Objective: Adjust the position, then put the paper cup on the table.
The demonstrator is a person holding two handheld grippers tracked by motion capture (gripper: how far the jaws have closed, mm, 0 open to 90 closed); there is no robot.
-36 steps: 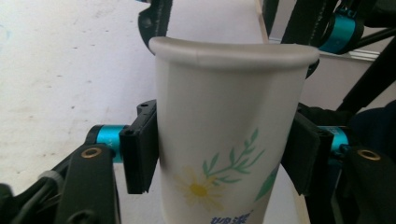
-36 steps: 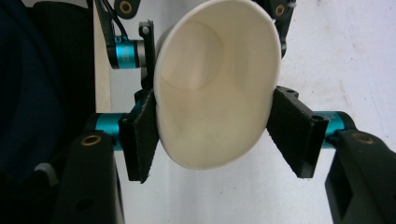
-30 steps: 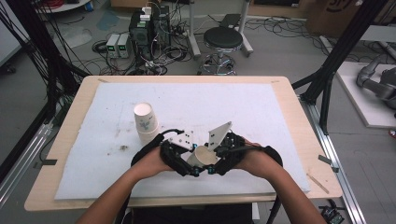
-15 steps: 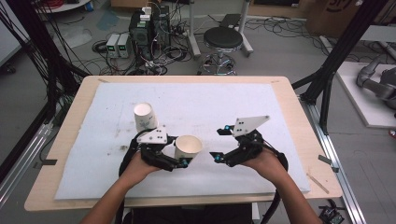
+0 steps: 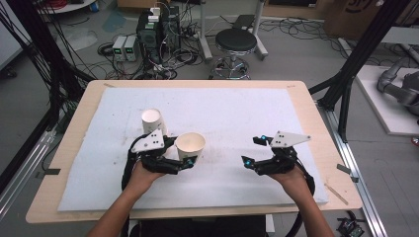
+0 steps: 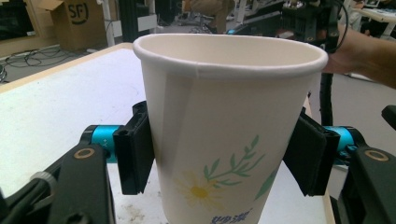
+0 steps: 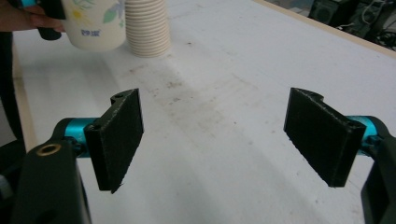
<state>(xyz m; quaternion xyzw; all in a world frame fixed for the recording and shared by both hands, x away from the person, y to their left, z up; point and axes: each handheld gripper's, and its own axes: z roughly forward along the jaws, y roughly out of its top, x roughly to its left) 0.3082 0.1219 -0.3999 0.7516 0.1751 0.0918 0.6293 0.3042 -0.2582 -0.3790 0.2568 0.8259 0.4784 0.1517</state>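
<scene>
High view: left gripper [image 5: 184, 154] sits at the near-left of the white mat [image 5: 232, 113], jaws clamped on a paper cup [image 5: 190, 144]. Cup is upright, mouth open, held by its side walls. Just behind and left of it stands a stack of cups [image 5: 152, 121], on the mat, not touched by either gripper.

Left gripper view: both black pads [image 6: 134, 154] press the cup [image 6: 229, 126] on opposite sides, about mid-height. Cup has a leaf and daisy print and blue lettering near the bottom. Can't tell from here if its base touches the mat.

Right gripper [image 5: 253, 150] is well apart to the right, over the near-right mat, jaws wide apart with nothing between them. Right gripper view confirms: pads [image 7: 122, 135] spread, bare stained mat [image 7: 243, 84] between. Far off at top left of that view, the held cup [image 7: 93, 21] and the ribbed stack [image 7: 147, 25] are side by side, cup looks slightly tilted and off the mat.

Wooden table [image 5: 316, 118] edge frames the mat.
</scene>
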